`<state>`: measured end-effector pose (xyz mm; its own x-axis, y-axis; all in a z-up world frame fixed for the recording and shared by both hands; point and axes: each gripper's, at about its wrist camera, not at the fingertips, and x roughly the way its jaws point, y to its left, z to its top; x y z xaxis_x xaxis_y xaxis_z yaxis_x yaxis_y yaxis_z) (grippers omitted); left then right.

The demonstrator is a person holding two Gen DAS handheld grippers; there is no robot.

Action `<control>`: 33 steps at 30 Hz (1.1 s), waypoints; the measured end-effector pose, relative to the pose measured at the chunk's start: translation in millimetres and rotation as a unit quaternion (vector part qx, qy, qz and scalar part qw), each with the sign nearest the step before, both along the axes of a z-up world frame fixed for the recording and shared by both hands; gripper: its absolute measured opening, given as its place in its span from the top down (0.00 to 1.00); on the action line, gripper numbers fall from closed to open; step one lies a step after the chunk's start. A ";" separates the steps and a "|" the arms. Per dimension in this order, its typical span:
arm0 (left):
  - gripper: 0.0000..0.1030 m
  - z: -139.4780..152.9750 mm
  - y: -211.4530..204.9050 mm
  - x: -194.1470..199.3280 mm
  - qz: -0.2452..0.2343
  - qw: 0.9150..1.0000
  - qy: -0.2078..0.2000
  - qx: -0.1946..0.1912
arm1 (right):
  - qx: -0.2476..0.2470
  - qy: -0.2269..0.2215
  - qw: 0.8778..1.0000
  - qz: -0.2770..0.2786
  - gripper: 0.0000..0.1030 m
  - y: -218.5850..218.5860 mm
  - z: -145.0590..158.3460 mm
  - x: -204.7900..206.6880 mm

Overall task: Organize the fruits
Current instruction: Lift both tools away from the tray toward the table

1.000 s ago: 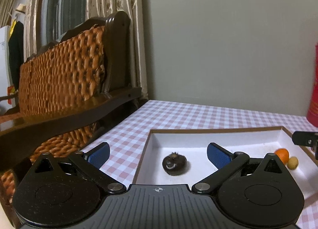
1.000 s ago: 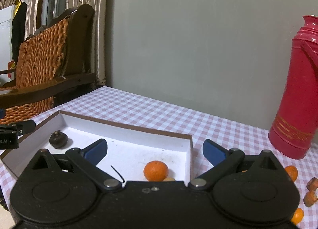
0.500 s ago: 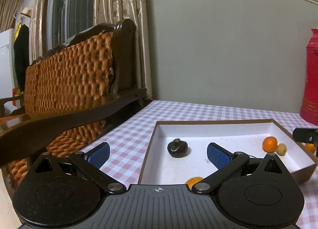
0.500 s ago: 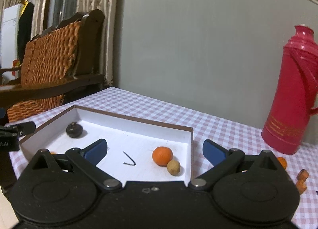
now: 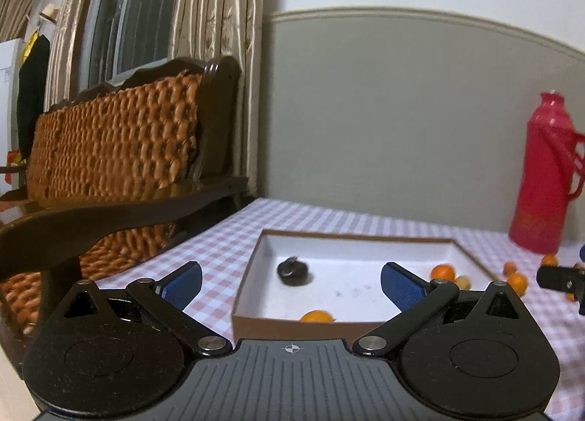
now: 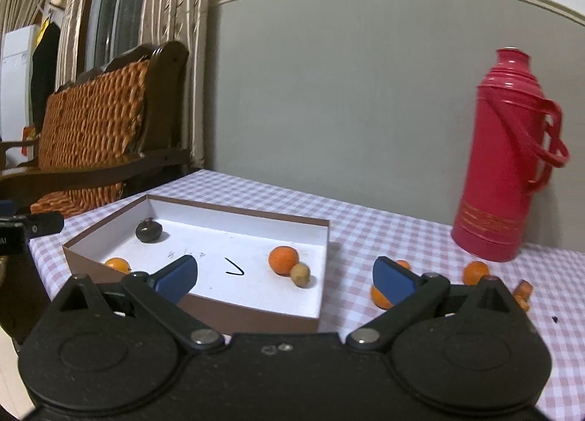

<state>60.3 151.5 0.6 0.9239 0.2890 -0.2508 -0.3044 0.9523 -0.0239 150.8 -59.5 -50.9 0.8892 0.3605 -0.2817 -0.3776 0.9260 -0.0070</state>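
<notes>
The fruits were found split between two places: some had been gathered in the shallow brown box [image 6: 321,267], and others were left loose on the checked table [image 6: 365,234] to its right. Inside the box, a dark round fruit [image 6: 148,230] was seen near the far left corner, an orange [image 6: 283,260] was set touching a small tan fruit [image 6: 300,274] close to the right wall, and a second orange [image 6: 117,264] lay against the near wall. The white floor of the box was marked with a black curved line [image 6: 234,268], whose purpose could not be told. Outside the box, a few loose oranges [image 6: 475,272] and smaller orange pieces [image 6: 523,289] were scattered near the red thermos [image 6: 504,165], which stood upright by the wall.

The left gripper [image 5: 291,280] was held low in front of the box, its jaws spread wide and nothing kept between them. The right gripper [image 6: 285,274] was likewise held with jaws wide and empty, aimed at the box's right wall and the loose fruit beyond it. Both were judged to be poised between picks, not engaged. The box was probably meant as the collecting place, so the task was judged partly done, with the fruit on the table yet to be brought in. Round fruit of this kind would likely roll if nudged.
</notes>
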 end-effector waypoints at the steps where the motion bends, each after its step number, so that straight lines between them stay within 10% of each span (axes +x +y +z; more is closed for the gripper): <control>1: 0.00 0.0 -2.1 -0.9 -0.003 1.000 -0.001 0.000 | 0.003 -0.002 1.000 -0.005 0.06 -4.9 -0.2 -3.8; 23: 0.00 -1.5 -37.1 -40.1 -0.037 0.995 -0.082 -0.050 | 0.024 -0.091 0.993 -0.076 0.06 -78.0 -17.4 -93.0; 33: 0.00 -2.1 -89.2 -60.3 -0.103 0.989 -0.102 0.008 | 0.017 -0.100 0.989 -0.109 0.06 -110.7 -31.9 -109.7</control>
